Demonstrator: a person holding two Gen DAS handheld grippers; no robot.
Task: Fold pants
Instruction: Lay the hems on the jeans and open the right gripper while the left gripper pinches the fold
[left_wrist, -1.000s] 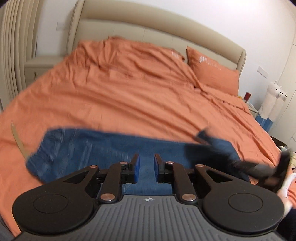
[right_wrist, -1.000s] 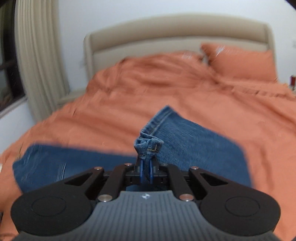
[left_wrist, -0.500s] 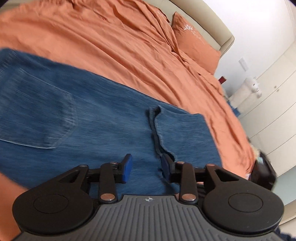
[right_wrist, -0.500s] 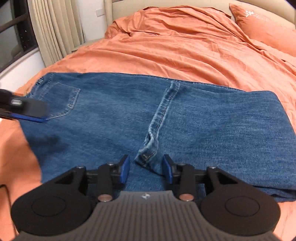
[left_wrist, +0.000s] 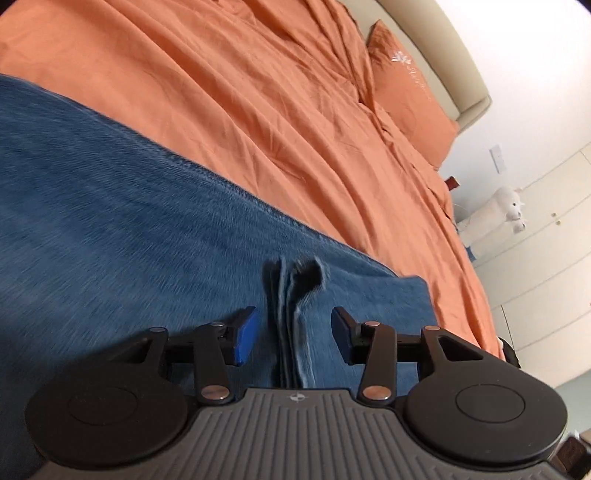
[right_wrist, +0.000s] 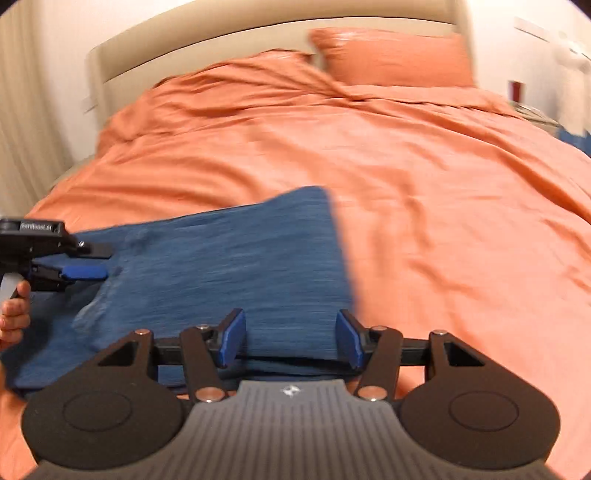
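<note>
Blue denim pants (left_wrist: 110, 229) lie folded flat on the orange bed cover (left_wrist: 258, 92). My left gripper (left_wrist: 293, 334) is open, low over the pants, with the stacked hem ends (left_wrist: 295, 288) standing between its jaws. My right gripper (right_wrist: 291, 338) is open and empty just above the near right edge of the pants (right_wrist: 229, 266). The left gripper (right_wrist: 83, 273) also shows in the right wrist view at the far left, held by a hand, over the pants.
An orange pillow (left_wrist: 410, 92) and a beige headboard (right_wrist: 221, 40) are at the far end of the bed. A white plush toy (left_wrist: 498, 210) and white wardrobe doors (left_wrist: 546, 258) stand to the right. A curtain (right_wrist: 22, 110) hangs at the left.
My right gripper let go of the pant hem, opened wide and drew back to the right. My left gripper opened wider and moved right along the pants to the hem ends.
</note>
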